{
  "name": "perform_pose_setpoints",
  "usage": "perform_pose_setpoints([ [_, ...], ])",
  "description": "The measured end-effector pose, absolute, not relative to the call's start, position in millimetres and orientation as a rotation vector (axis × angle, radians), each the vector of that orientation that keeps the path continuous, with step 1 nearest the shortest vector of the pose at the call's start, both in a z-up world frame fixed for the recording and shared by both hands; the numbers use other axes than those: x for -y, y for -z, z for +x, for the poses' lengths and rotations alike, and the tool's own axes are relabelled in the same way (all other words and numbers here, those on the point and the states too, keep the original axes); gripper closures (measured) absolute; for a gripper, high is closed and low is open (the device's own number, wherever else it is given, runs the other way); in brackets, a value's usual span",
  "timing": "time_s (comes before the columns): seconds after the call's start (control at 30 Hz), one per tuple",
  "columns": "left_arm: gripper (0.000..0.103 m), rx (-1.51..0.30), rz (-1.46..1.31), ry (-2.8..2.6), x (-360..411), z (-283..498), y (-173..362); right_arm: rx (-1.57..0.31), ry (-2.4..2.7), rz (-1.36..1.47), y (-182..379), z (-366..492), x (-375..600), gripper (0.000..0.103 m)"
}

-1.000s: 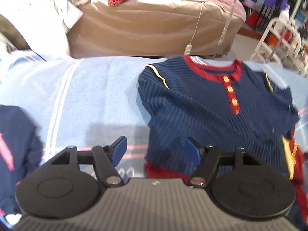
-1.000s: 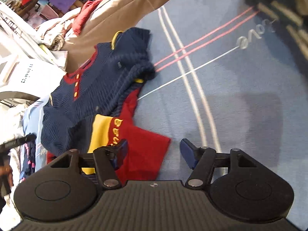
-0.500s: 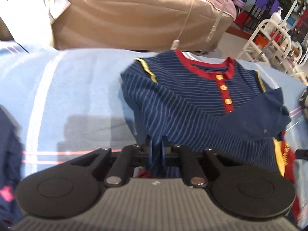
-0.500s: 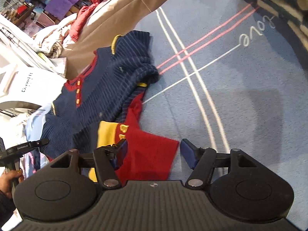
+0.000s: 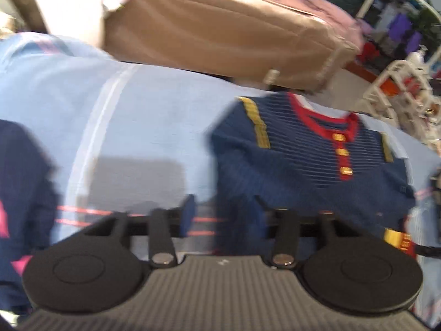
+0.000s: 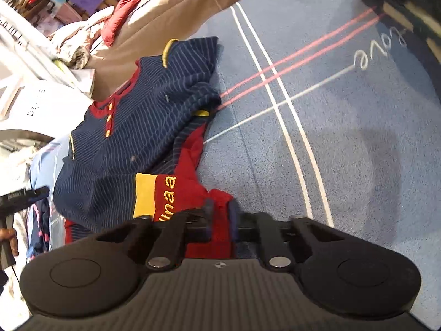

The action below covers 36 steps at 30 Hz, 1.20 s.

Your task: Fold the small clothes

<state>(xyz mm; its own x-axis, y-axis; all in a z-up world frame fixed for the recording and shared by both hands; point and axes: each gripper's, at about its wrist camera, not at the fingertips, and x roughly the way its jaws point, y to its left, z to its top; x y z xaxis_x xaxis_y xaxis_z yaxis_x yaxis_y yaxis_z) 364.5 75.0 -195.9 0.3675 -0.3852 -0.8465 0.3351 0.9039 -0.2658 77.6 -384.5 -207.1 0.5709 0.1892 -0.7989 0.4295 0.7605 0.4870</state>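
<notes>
A small navy striped top (image 5: 308,165) with a red collar, yellow buttons and a red lower part lies on the light blue blanket (image 5: 137,115). It also shows in the right wrist view (image 6: 132,138). My left gripper (image 5: 223,215) is open at the top's lower left edge; the view is blurred. My right gripper (image 6: 220,215) is shut on the garment's red fabric corner (image 6: 217,229), beside its yellow band (image 6: 144,195).
A tan cushion (image 5: 220,33) with red clothes lies behind the blanket. Another dark navy garment (image 5: 22,187) lies at the left. A white rack (image 5: 408,91) stands at the right. A dark striped cloth (image 6: 408,8) lies at the blanket's far right corner.
My left gripper, shut on the top's hem half a second ago, has opened and let it go. My right gripper has closed on the red corner.
</notes>
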Motion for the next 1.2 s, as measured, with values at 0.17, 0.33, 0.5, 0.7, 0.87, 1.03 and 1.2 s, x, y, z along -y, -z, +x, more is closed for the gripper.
perform_pose_setpoints([
  [0.17,0.068,-1.14,0.065,0.476,-27.7,367.7,218.4,-0.916,0.147,0.562,169.4,96.6,388.8,0.098],
  [0.33,0.097,-1.15,0.18,0.447,-3.7,368.3,230.8,-0.99,0.042,0.567,158.9,136.6,409.4,0.083],
  [0.5,0.097,-1.156,0.158,0.437,-11.9,369.7,227.7,-1.046,0.081,0.523,186.1,123.7,395.3,0.0],
  [0.7,0.097,-1.153,0.162,0.438,-13.6,372.9,227.7,-1.082,0.065,0.711,224.8,102.5,382.0,0.091],
  [0.87,0.097,-1.135,0.09,0.415,-23.2,378.3,218.7,-0.966,0.095,0.581,186.7,117.9,375.8,0.092],
  [1.03,0.097,-1.115,0.047,0.366,-32.6,385.9,214.1,-0.88,0.078,0.454,143.1,168.3,394.3,0.093],
  [1.2,0.097,-1.122,0.085,0.345,-27.0,385.3,222.3,-0.989,0.063,0.387,159.1,211.7,405.7,0.093],
])
